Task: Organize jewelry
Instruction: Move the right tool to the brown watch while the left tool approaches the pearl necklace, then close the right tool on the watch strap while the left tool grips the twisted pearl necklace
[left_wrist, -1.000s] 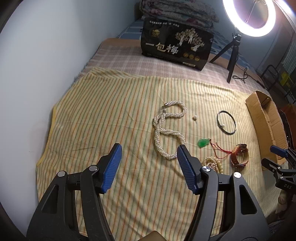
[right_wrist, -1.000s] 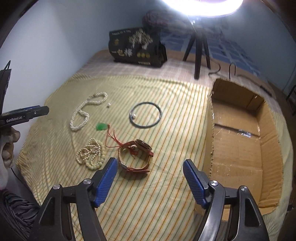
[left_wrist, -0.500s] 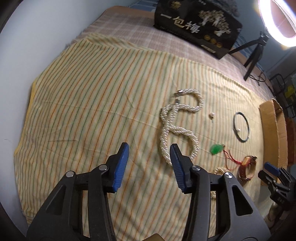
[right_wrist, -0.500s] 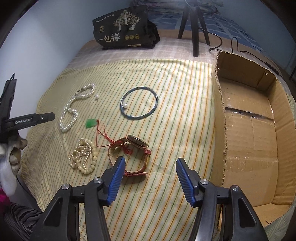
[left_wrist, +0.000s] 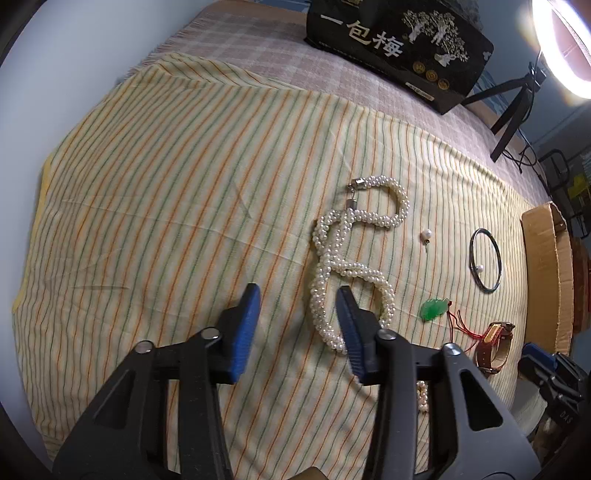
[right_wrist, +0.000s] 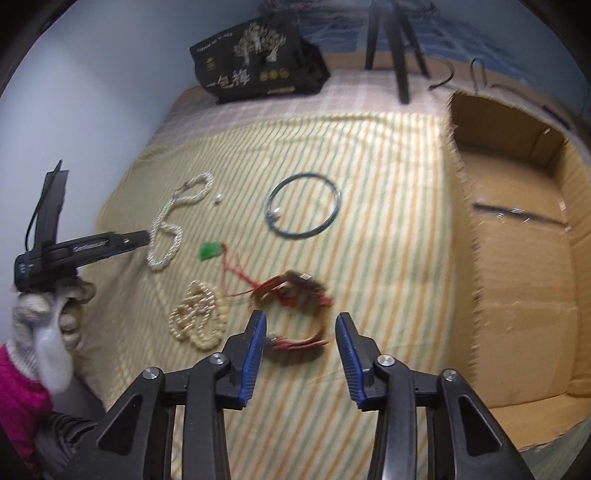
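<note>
A twisted white pearl necklace (left_wrist: 351, 266) lies on the striped cloth (left_wrist: 166, 184). My left gripper (left_wrist: 297, 291) hovers over its lower loop. Its jaws are closing, one strand shows between the blue pads, and neither pad touches it. In the blurred right wrist view, a brown-strapped watch (right_wrist: 295, 306) lies between the fingers of my right gripper (right_wrist: 301, 315). Those jaws are closing too, with gaps left at both pads. Also on the cloth are a green pendant on red cord (left_wrist: 436, 308), a cream bead bracelet (right_wrist: 197, 321), a dark bangle (right_wrist: 303, 206) and a loose pearl (left_wrist: 426, 233).
An open cardboard box (right_wrist: 517, 258) sits at the cloth's right edge. A black printed bag (left_wrist: 399, 48) and a ring light tripod (left_wrist: 513, 103) stand at the back. A gloved hand (right_wrist: 48, 314) with a pink sleeve holds the left gripper. A wall runs along the left.
Both pairs of jaws have narrowed. The left gripper sank and tilted down towards the pearl necklace. The right gripper tilted down, bringing the watch between its fingers.
</note>
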